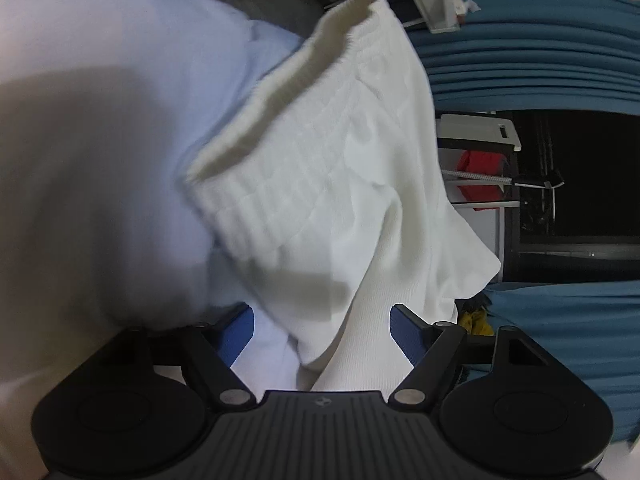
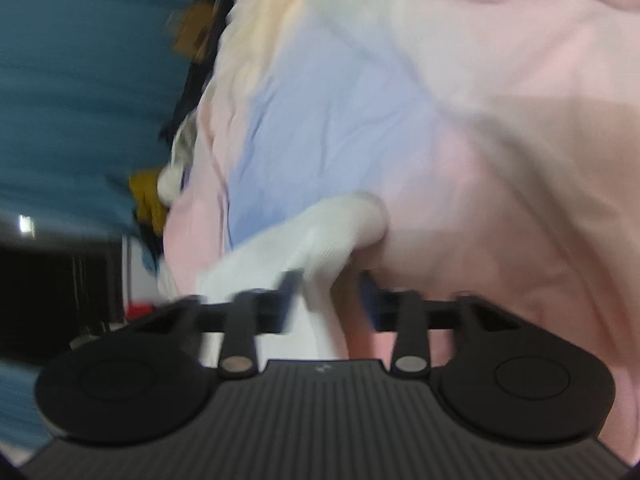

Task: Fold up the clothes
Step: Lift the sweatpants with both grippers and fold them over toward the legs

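- Sweater (image 1: 320,168): white knit, ribbed hem/cuff band, biggest item in L wrist view. Lies bunched on pale bedding (image 1: 100,140), which fills the frame's left side, blue-white tint w/ a shadow across it.
- Same bedding in R wrist view (image 2: 500,140) reads pink w/ a lilac-blue patch; fills most of that frame. View is heavily motion-blurred.
- Teal curtains (image 1: 540,40) beyond the sweater's far edge, pleated; also seen blurred in R view (image 2: 80,80), on the far side of the bedding from the sweater fold.
- Dark window (image 1: 580,180) sits between curtain sections, past the sweater.
- White shelf unit (image 1: 476,136) just beside the sweater's edge, w/ a red item (image 1: 480,164) on it.
- Yellow cloth (image 1: 476,320) pokes out near the sweater's lower corner; R view shows it too (image 2: 148,200), at the bedding edge.
- Left gripper (image 1: 322,330): blue-padded fingers (image 1: 404,332) spread wide; a sweater fold runs down through the gap. Pads don't look pressed on the fabric, not pinching.
- Right gripper (image 2: 328,300): a white sweater fold (image 2: 320,248) passes between the fingers (image 2: 288,300), draped over the near one. Gap still visible between the pads; too blurred to say if it's clamped or loose.
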Available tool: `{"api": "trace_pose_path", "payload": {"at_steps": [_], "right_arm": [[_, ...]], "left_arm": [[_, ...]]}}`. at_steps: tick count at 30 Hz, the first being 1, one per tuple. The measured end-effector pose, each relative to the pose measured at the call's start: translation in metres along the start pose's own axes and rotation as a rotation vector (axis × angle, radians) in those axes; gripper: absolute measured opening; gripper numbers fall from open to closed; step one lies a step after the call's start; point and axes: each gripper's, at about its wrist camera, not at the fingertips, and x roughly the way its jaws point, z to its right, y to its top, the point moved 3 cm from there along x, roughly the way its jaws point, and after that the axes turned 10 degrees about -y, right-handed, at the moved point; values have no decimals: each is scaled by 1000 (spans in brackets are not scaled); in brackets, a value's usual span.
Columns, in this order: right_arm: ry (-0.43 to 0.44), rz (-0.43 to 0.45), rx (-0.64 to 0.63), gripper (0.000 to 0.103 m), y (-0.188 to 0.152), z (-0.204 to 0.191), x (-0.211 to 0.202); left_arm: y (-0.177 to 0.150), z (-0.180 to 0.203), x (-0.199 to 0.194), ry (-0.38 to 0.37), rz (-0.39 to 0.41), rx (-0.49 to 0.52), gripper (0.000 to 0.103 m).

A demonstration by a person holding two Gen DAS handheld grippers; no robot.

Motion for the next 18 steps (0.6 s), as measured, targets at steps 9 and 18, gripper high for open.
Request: {"api": "trace_pose_path", "payload": {"at_steps": [9, 18], "right_arm": [[50, 16, -100, 47, -4, -17, 18], [-36, 168, -380, 9, -4, -51, 8]], "left_arm": [[24, 6, 19, 54, 56, -1, 14], [57, 74, -40, 58, 117, 224, 6]]}}
